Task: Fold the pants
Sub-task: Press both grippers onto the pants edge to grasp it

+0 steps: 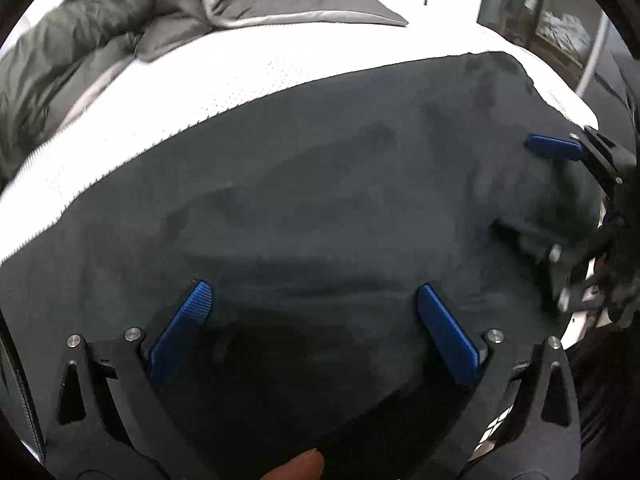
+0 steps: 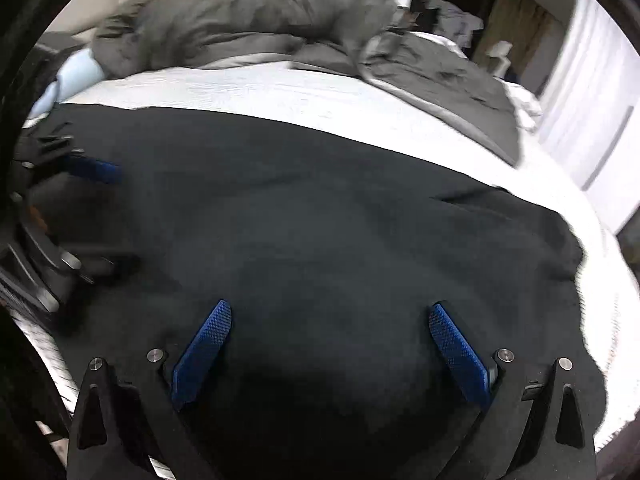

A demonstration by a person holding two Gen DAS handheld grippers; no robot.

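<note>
Pants [image 1: 320, 184] are lying soft & floppy on bed [image 1: 200, 80]; I'm holding both claws, left claw [image 1: 312, 308] & right claw [image 2: 330, 328], wide apart, gripping nothing, aiming for an edge.

Pants [image 1: 320, 184] on bed [image 1: 224, 72], duvet [image 1: 80, 40] behind

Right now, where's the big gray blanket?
In both views the gray blanket is bunched at the bed's far side, beyond the white sheet and dark pants.

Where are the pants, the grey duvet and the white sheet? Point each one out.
pants [image 2: 320, 216]: right wrist view, flat middle of the dark cloth.
grey duvet [image 2: 248, 16]: right wrist view, bunched heap at the far side.
white sheet [image 1: 240, 80]: left wrist view, bare strip beyond the pants.
</note>
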